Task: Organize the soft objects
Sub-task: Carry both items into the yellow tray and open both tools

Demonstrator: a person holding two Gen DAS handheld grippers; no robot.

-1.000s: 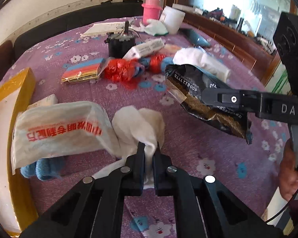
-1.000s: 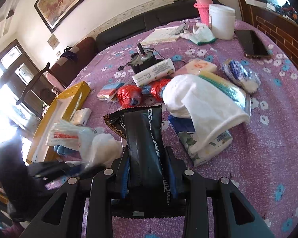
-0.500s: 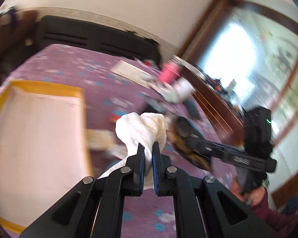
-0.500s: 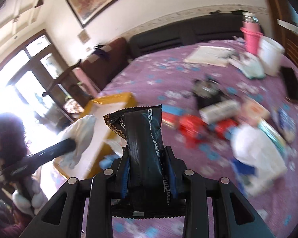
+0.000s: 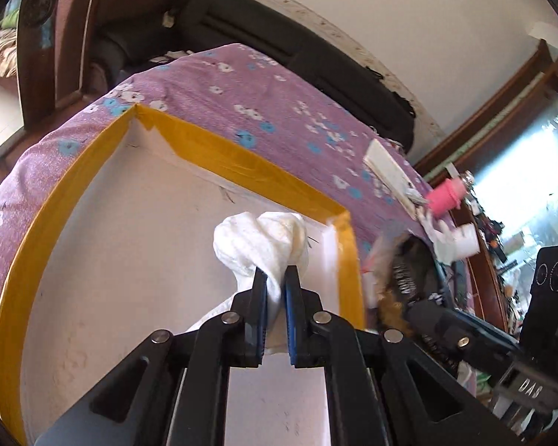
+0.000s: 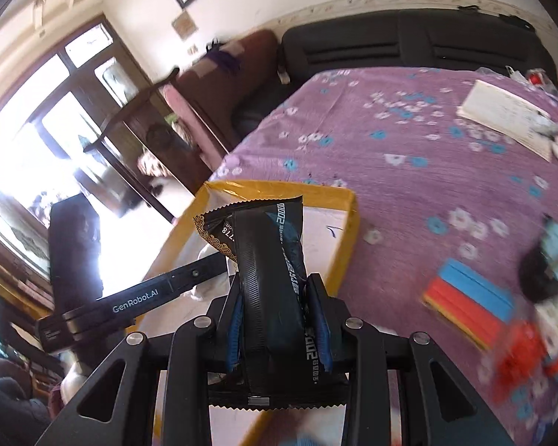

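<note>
The left gripper (image 5: pixel 275 282) is clenched on a crumpled white cloth (image 5: pixel 260 245), bunched above the white floor of a shallow yellow-taped box (image 5: pixel 212 141). The right gripper (image 6: pixel 275 304) grasps a black foil snack packet (image 6: pixel 268 260), its long axis running away from the camera, serrated far end over the box's right wall. The box interior looks bare.

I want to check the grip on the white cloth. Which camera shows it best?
The left wrist view: the white cloth is centred, bunched and pinched in the left tongs over the yellow-rimmed box. The right wrist view shows almost none of it.
</note>
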